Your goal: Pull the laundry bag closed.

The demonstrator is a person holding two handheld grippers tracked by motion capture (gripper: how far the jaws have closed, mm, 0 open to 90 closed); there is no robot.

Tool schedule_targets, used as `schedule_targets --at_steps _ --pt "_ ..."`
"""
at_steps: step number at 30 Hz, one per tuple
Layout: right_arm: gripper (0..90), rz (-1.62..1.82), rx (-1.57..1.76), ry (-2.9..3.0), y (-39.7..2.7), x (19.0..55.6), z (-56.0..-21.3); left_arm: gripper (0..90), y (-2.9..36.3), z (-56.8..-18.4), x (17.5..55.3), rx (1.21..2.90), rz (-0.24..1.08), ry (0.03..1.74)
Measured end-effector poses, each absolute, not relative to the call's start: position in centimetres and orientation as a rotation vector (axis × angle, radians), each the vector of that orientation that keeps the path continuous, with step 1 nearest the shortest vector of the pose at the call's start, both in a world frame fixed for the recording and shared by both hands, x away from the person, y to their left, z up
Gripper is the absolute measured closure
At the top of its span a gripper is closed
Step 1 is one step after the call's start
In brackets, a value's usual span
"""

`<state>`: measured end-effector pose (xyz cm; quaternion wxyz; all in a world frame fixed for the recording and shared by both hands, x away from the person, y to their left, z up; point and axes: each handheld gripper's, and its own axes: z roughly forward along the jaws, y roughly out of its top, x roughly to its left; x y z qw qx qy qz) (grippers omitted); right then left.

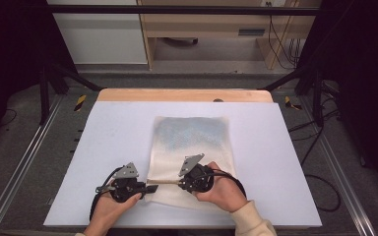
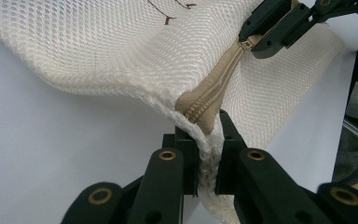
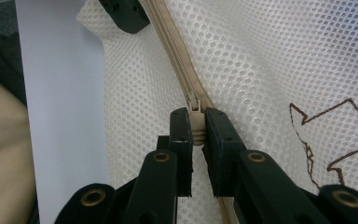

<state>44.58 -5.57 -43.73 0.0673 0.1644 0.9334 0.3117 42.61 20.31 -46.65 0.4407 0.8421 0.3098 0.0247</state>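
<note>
A white mesh bag (image 1: 192, 137) with a beige zipper (image 1: 162, 184) along its near edge lies flat on the table. My left gripper (image 1: 150, 188) is shut on the bag's near left corner, pinching mesh and the zipper's end (image 2: 204, 105) between its jaws. My right gripper (image 1: 174, 183) faces it from the right, a short way along the zipper. In the right gripper view its jaws are shut on the zipper pull (image 3: 196, 128). The left gripper view has the right gripper (image 2: 256, 39) farther off on the zipper. Brown stitching (image 3: 326, 135) marks the mesh.
The bag rests on a pale table top (image 1: 103, 137) with a wooden strip (image 1: 184, 95) along its far edge. Metal frame rails (image 1: 24, 157) run down both sides. Cables (image 1: 320, 162) lie on the floor at the right. A wooden cabinet (image 1: 206, 29) stands behind.
</note>
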Motion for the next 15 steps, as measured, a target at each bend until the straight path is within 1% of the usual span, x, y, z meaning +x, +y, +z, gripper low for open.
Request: schedule_targets --at_steps 15 --pt "82.1 0.945 0.527 2.801 -6.55 44.35 -43.71 83.1 20.21 -46.58 42.53 2.092 0.06 0.759"
